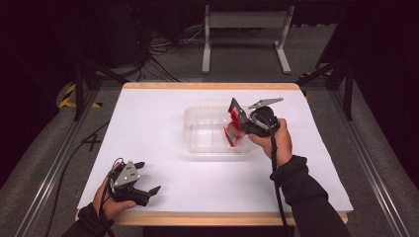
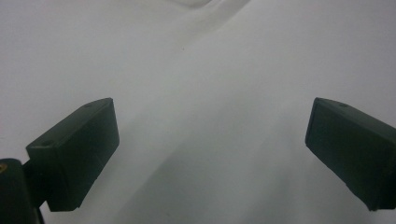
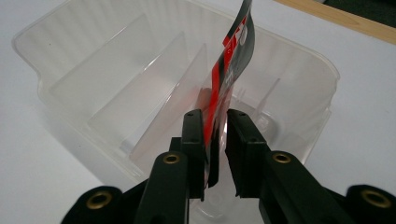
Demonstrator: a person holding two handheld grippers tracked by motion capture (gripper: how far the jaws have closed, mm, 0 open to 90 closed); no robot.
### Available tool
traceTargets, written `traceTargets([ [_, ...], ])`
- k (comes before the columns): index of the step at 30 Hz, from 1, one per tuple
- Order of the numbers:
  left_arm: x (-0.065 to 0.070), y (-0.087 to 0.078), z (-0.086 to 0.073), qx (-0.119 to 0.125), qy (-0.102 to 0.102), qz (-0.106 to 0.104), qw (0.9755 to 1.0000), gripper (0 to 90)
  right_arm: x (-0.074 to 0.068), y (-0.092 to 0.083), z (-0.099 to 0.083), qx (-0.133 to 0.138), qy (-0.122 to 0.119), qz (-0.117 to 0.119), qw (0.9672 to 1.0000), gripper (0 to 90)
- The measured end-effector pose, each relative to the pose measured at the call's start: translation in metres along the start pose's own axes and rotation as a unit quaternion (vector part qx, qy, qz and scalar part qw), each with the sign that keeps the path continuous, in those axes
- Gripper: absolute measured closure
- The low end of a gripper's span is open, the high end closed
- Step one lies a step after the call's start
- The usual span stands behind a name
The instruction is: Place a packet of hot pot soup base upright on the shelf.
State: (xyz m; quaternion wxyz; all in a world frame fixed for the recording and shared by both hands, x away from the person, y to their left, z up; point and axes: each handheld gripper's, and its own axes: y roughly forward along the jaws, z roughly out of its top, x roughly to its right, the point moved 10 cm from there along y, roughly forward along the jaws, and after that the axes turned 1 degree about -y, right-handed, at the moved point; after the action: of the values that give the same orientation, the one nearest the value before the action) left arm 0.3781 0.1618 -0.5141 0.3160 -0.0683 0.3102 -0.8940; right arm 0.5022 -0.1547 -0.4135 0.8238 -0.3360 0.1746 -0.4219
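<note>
Red-and-black packet [image 3: 229, 70] stands between the right gripper's [image 3: 215, 122] slightly parted jaws, over the clear divided bin [image 3: 70, 88]; left gripper [image 2: 210, 154] jaws spread wide.

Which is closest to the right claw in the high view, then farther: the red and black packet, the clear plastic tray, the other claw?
1. Red and black packet, between the right claw jaws.
2. Clear plastic divided tray, just beneath.
3. Left claw, near table corner.
</note>
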Motion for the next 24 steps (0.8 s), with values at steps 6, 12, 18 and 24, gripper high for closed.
traceTargets([
  [6,0.000,0.000,0.001,0.002,0.000,0.002,1.0000,3.5,0.001,-0.001,0.001,0.005,0.000,-0.002,1.0000,73.0],
  [12,0.000,0.000,0.000,0.001,0.002,0.000,1.0000,3.5,0.001,-0.007,0.003,0.011,-0.012,-0.003,0.9999,74.1],
  [18,0.000,0.000,0.001,0.003,0.001,0.002,1.0000,3.5,0.001,-0.008,0.004,0.013,-0.017,-0.002,0.9998,71.8],
  [24,0.000,0.000,0.001,0.003,0.001,0.001,1.0000,3.5,-0.002,-0.014,0.007,0.019,-0.042,0.001,0.9989,68.0],
])
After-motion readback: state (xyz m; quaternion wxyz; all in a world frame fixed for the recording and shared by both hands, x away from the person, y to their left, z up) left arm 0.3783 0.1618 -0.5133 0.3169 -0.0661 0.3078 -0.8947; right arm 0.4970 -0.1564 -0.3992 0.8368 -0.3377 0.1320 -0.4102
